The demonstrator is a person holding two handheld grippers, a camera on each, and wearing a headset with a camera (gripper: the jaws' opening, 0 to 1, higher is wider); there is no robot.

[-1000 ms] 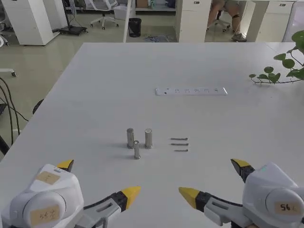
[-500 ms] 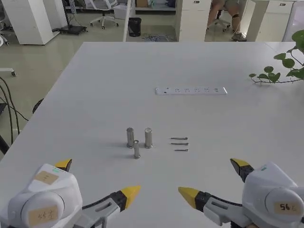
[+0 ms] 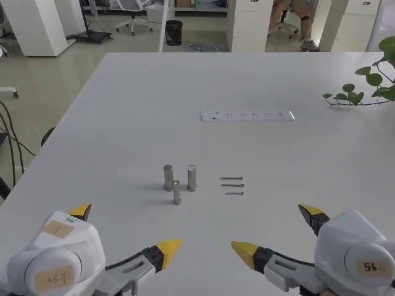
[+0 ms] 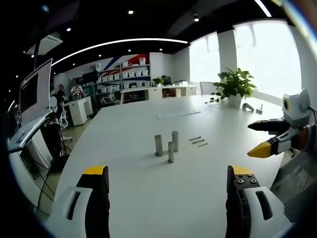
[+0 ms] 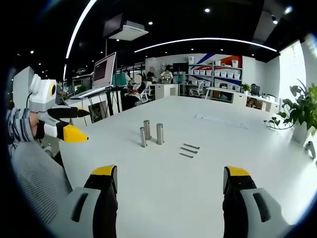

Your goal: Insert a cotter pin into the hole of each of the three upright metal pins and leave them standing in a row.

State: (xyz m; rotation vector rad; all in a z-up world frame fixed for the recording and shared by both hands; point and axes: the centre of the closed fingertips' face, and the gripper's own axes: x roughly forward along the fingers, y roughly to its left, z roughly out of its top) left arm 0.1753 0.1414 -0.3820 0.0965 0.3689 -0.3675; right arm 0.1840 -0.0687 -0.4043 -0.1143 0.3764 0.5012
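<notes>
Above the white table (image 3: 154,111), at its near edge, left gripper (image 3: 126,229) and right gripper (image 3: 274,229) hover unchanged, fingers apart; upright steel pins (image 3: 177,192) and thin grey cotter pins (image 3: 233,185) untouched, so nothing started.

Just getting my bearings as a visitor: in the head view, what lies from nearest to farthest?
The left hand-held gripper and right hand-held gripper, side by side → metal pins with cotter pins beside them → power strip → black bin on the floor beyond.
</notes>
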